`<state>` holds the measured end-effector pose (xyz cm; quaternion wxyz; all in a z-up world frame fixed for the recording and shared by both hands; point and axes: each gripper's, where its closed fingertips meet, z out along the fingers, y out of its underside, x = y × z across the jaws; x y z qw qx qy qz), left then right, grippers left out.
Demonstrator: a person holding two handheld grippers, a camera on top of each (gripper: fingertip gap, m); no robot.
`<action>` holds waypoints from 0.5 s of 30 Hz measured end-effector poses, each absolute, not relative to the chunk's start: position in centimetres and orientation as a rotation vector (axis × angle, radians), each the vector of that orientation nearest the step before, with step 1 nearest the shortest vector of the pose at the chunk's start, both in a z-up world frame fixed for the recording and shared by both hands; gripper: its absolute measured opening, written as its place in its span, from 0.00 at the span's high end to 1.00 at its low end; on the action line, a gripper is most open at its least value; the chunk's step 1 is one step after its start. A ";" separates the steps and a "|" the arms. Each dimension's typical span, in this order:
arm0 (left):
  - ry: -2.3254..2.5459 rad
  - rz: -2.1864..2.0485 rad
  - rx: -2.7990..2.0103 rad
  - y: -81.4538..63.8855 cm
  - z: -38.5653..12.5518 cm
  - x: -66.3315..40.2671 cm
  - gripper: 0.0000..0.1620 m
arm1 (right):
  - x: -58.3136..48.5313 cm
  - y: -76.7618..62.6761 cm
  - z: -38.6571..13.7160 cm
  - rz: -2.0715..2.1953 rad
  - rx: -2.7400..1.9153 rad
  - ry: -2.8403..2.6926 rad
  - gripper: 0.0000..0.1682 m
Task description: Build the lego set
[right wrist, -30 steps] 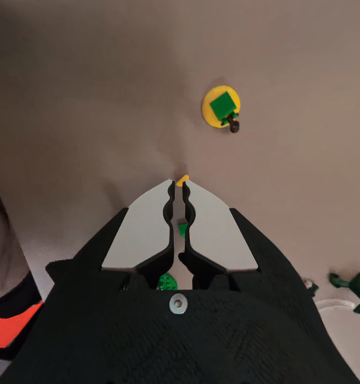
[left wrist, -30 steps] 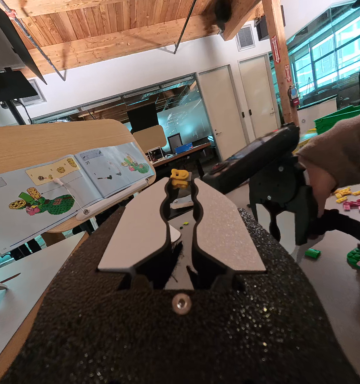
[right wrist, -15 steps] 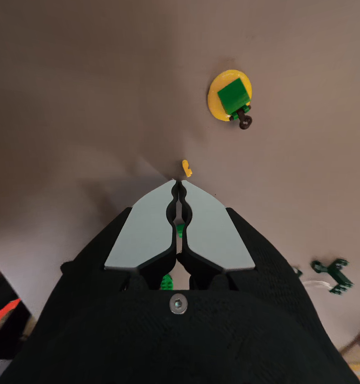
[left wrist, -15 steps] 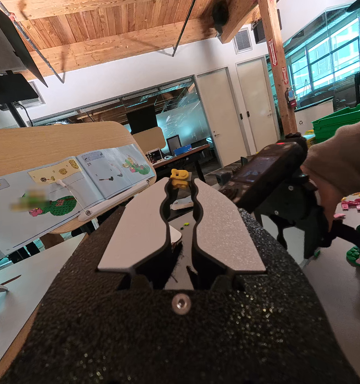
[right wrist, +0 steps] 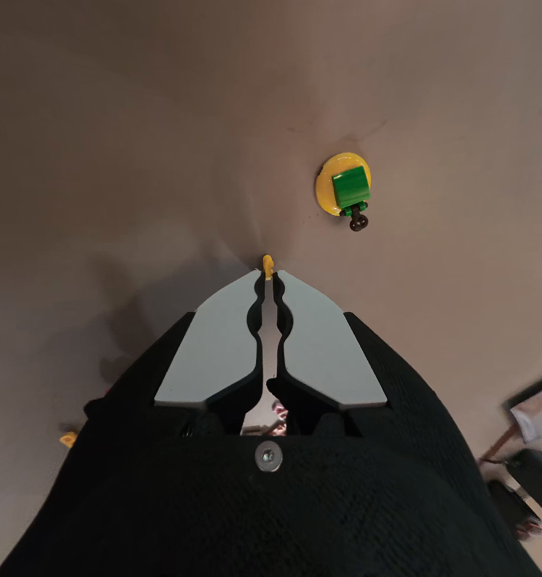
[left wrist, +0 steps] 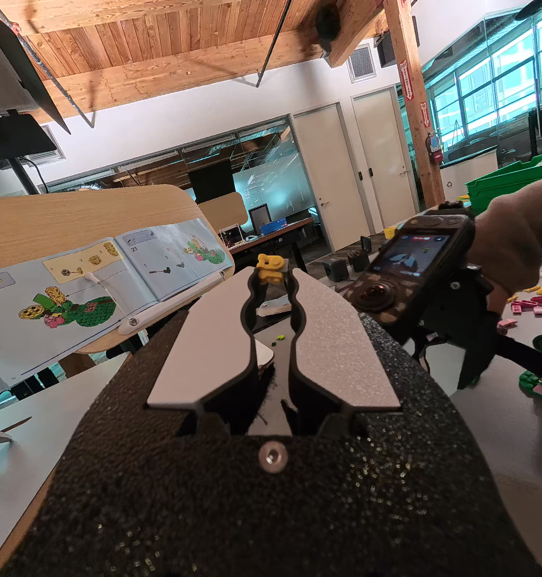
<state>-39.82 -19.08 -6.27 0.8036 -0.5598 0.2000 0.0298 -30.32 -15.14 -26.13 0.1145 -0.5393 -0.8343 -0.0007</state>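
The left claw (left wrist: 271, 274) is pointing out over the table (left wrist: 513, 452), its tips pinching one small yellow clip piece (left wrist: 269, 266); the lower half of that piece is sitting hidden between the tips. To the claw's right, the right claw's black body (left wrist: 444, 299) is blocking much of the table, and its tips are hidden from the left wrist view. A sleeved arm (left wrist: 519, 231) is reaching in from the right edge, cut off by the frame. Past that arm, loose pink and yellow pieces (left wrist: 541, 307) are lying scattered and too blurred to count. A green base build (left wrist: 541, 379) is showing only partly at the right edge. Stacked green bins (left wrist: 513, 179) are standing far to the right; their contents cannot be made out. To the left of the claw, one open instruction booklet (left wrist: 107, 281) is lying clipped on a tilted wooden stand (left wrist: 76, 215).

The right claw (right wrist: 268, 272) is hanging over the table, nearly closed, with a second small yellow clip piece (right wrist: 267, 263) at its tips; whether it is gripping the piece or only touching it cannot be told. Ahead and to the right of this claw, well apart, one round yellow plate (right wrist: 324, 187) is lying flat, carrying one green brick (right wrist: 350, 186) with a dark pin (right wrist: 358, 222) sticking out. One more yellowish piece (right wrist: 68, 439) is peeking out at the claw body's left, half hidden. The lower right corner is blurred.
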 end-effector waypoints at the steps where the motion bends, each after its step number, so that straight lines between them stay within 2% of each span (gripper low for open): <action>1: 0.428 0.052 -1.198 -19.1 -6.2 -39.8 0.90 | -30.3 -15.0 -26.1 -0.038 -1.541 -2.449 0.99; 10: 0.390 0.012 -1.166 -19.9 -5.2 -40.5 0.90 | -30.7 -14.1 -25.9 -0.519 -0.738 -2.516 0.98; 15: 0.388 0.019 -1.169 -19.8 -5.2 -40.6 0.90 | -30.6 -14.2 -26.0 -0.617 -0.641 -2.530 0.98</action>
